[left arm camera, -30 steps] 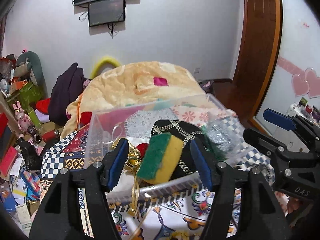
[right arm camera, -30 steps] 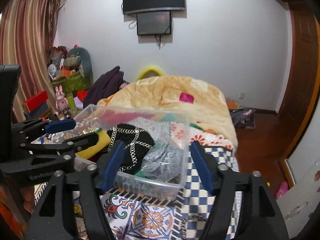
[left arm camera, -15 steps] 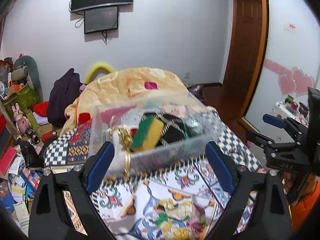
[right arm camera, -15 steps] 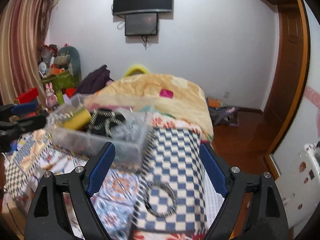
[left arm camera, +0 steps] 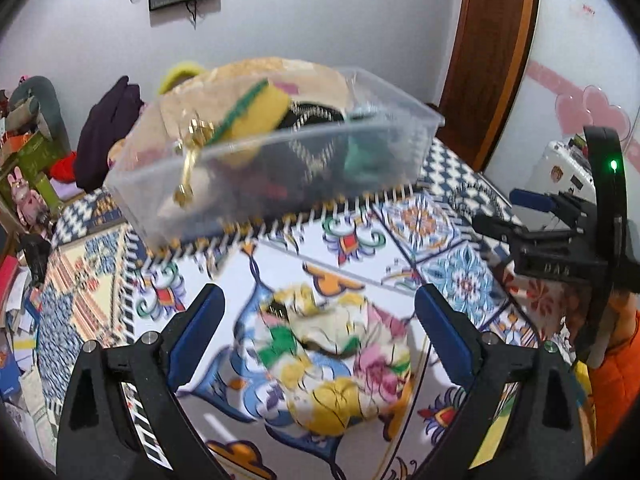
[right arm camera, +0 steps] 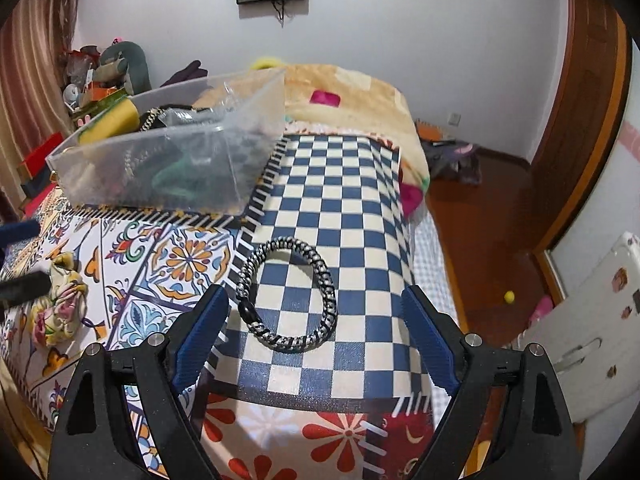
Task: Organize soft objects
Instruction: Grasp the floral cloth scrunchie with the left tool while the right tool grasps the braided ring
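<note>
Sponge and black chained item sit in the clear bin. In front of the bin, floral cloth and braided ring lie loose on the bed. Left tongs and right tongs gape empty, so two pickups probably remain.

Both wrist cameras looked forward and down over the patterned bed cover, the left close above a floral cloth, sharing the clear bin ahead.

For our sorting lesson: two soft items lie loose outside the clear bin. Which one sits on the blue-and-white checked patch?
The black-and-silver braided ring, between the open right gripper's fingers. The floral fabric bundle lies on ornate tile print instead.
</note>
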`<state>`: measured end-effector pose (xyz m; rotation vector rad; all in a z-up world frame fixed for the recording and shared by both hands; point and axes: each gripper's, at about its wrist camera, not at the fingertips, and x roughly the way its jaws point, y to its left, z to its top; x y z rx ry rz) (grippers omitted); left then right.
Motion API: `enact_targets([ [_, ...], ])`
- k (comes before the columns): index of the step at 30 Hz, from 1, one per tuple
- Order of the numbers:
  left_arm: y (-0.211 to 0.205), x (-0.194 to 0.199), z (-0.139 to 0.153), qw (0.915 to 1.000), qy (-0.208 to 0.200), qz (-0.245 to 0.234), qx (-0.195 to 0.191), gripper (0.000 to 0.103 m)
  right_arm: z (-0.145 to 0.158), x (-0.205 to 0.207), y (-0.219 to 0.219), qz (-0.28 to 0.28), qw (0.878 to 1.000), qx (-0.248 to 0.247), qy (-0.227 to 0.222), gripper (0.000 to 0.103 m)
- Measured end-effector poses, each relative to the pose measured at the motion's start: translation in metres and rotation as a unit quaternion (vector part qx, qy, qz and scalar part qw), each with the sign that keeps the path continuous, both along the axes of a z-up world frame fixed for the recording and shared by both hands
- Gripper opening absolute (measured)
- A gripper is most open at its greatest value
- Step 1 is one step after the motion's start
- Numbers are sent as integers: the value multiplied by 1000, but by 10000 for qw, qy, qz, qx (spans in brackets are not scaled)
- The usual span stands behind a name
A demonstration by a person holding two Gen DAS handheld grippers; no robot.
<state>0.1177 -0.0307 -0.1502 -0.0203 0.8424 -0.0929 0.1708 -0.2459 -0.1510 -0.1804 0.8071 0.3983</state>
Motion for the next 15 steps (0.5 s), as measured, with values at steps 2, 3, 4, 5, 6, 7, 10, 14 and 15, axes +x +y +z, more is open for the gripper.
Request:
enact_targets([
  [2, 0, -2, -5, 10000, 56, 32, -44, 97, -3, 1, 0, 5, 10000, 21, 43, 86],
  [3, -1, -3, -8, 9999, 97, 20, -88, 97, -4, 1, 0, 3, 10000, 29, 48, 86],
  [4, -2, -4, -12, 9998, 148, 9, -107, 97, -5, 0, 0, -26, 10000, 15, 4, 86],
  [5, -3, -5, -14, 9998, 170, 7, -105, 97, -5, -1, 0, -44, 10000, 8, -3, 86],
  [6, -5, -6, -17, 9998, 200, 6, -94, 97, -4, -3, 0, -67, 10000, 21, -23, 85],
  [7, -5, -6, -20, 9997, 226, 6, -81, 97, -3, -4, 1, -90, 9999, 36, -54, 84],
  [10, -6, -6, -28, 9994, 314, 111, -136, 97, -1, -6, 3, -113, 9998, -36, -174, 66],
  [14, -12, -10, -32, 9997, 151, 172, 79, 97, 1, -10, 6, -59, 9996, -76, -248, 43],
  [15, -13, -12, -32, 9997, 105, 180, 103, 97, 1, -11, 7, -47, 9997, -63, -252, 38],
])
